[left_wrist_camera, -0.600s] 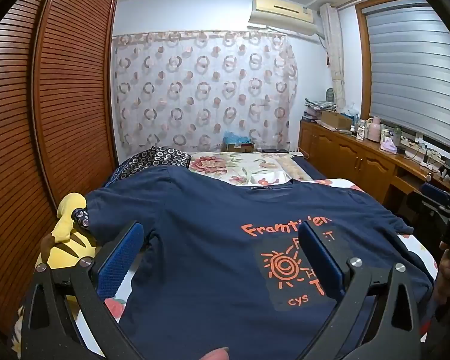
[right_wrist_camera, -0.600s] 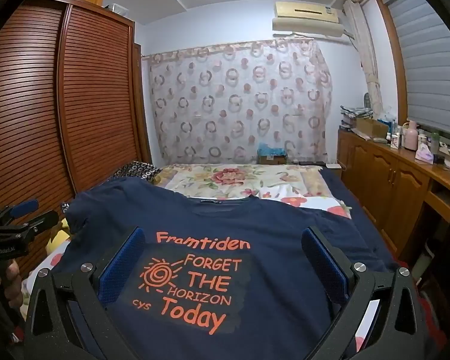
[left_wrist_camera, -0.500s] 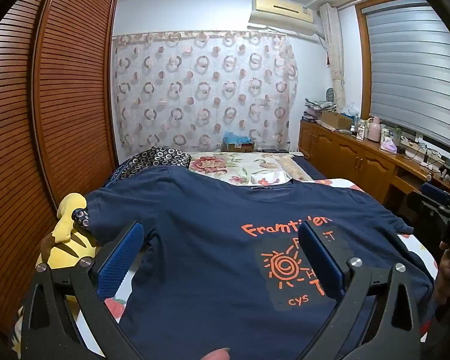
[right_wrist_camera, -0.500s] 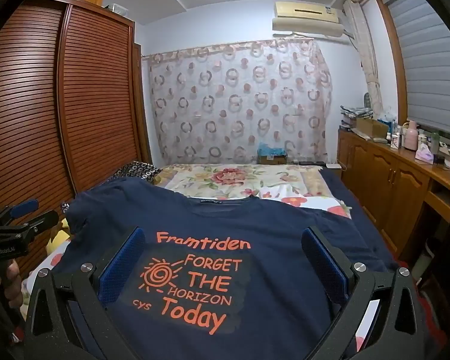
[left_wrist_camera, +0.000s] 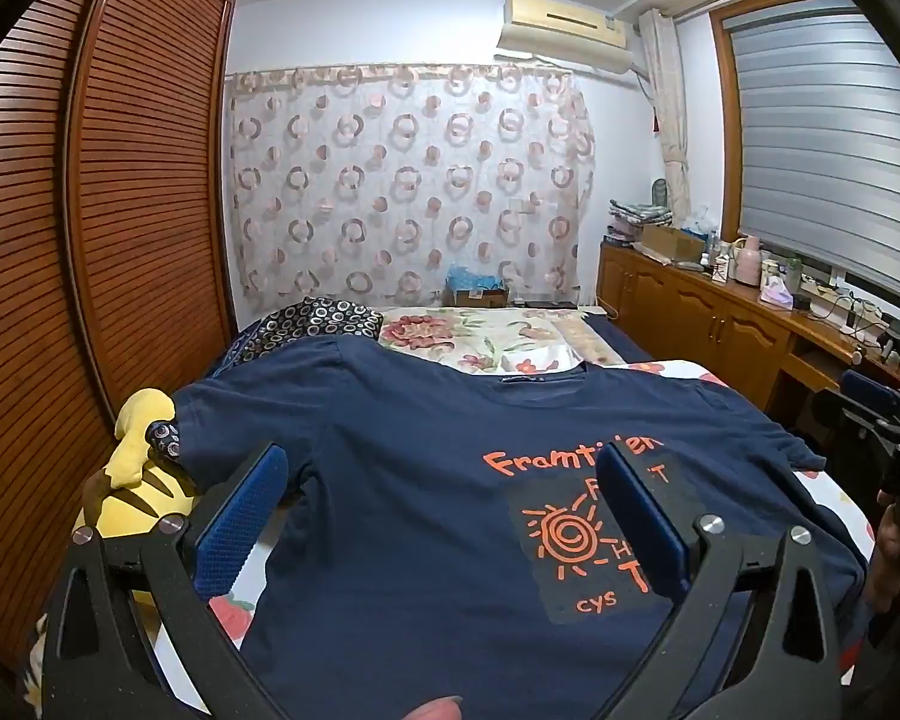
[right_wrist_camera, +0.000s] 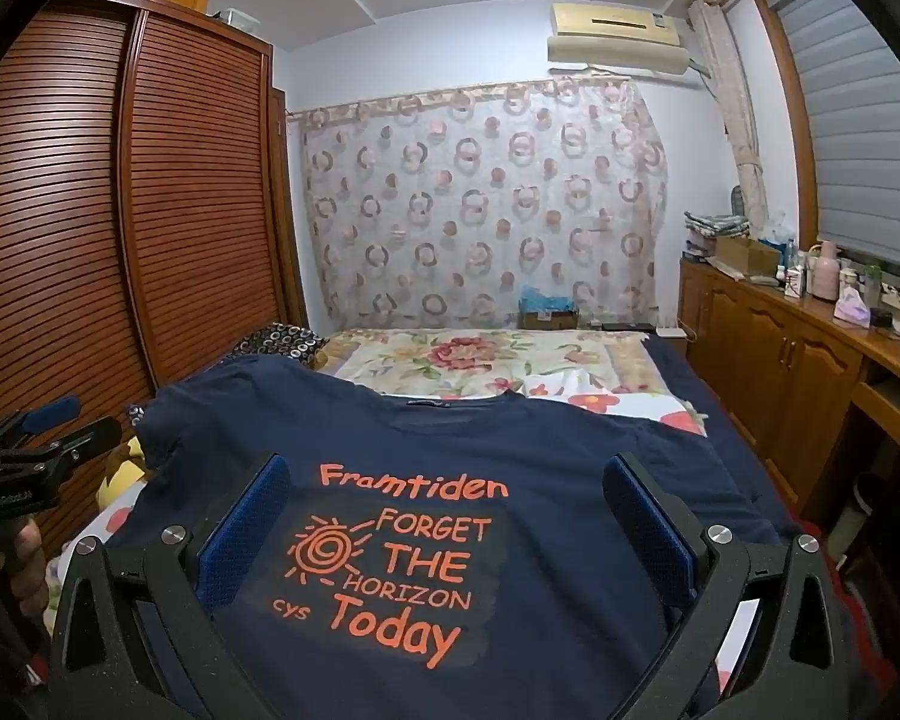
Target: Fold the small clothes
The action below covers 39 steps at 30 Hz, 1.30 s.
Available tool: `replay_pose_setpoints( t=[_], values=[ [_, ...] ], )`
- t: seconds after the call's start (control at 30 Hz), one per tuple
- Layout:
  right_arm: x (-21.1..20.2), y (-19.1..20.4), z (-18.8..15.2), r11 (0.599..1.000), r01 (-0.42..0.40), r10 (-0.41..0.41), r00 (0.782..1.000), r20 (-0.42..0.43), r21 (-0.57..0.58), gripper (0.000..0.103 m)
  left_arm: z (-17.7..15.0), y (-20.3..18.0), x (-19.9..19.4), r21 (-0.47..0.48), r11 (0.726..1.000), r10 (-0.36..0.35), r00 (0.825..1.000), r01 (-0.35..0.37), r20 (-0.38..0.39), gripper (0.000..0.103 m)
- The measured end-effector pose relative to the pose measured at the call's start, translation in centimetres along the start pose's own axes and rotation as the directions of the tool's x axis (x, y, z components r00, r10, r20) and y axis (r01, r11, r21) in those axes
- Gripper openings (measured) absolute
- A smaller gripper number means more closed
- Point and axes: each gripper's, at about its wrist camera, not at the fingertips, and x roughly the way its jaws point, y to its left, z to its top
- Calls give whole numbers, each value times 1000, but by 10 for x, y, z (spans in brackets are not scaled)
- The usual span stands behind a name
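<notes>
**Navy shirt spread flat on the bed, both grippers wide and empty**

Nothing has shifted since the earlier frames; both views match them.

Left wrist view: the left gripper point(left_wrist_camera: 444, 498) hangs over the near left part of the navy T-shirt point(left_wrist_camera: 426, 450), its blue pads spread as wide as they go, with nothing between them but air above the cloth. The shirt lies front up on the bed point(left_wrist_camera: 570, 342), collar toward the far end, orange print on the right. A yellow plush toy point(left_wrist_camera: 132, 468) sits at the bed's left edge, just beside the left sleeve. A louvred wooden wardrobe point(left_wrist_camera: 120, 210) lines the left wall. At the right edge the right gripper point(left_wrist_camera: 888, 420) shows in part.

Right wrist view: the right gripper point(right_wrist_camera: 447, 510) is equally wide open and empty, above the printed chest. Beyond the collar lies a floral bedspread point(right_wrist_camera: 480, 360). A circle-patterned curtain point(right_wrist_camera: 480, 210) covers the far wall, an air conditioner point(right_wrist_camera: 618, 36) above it. Wooden cabinets point(right_wrist_camera: 780, 360) with a cluttered top run along the right, below window blinds point(right_wrist_camera: 870, 120).
</notes>
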Motion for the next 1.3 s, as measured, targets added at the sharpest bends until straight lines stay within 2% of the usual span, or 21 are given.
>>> replay_pose_setpoints(
  t=[0.73,1.3],
  values=[
    [-5,-1,-4,1000,-2,2,1000,-4,16,103,2,0,0,7,1000,1,1000,-1,0,103],
    [-5,0,-4,1000,1,-1,1000,-4,16,103,19,-5,-7,12,1000,2,1000,-2,7,103]
  ],
)
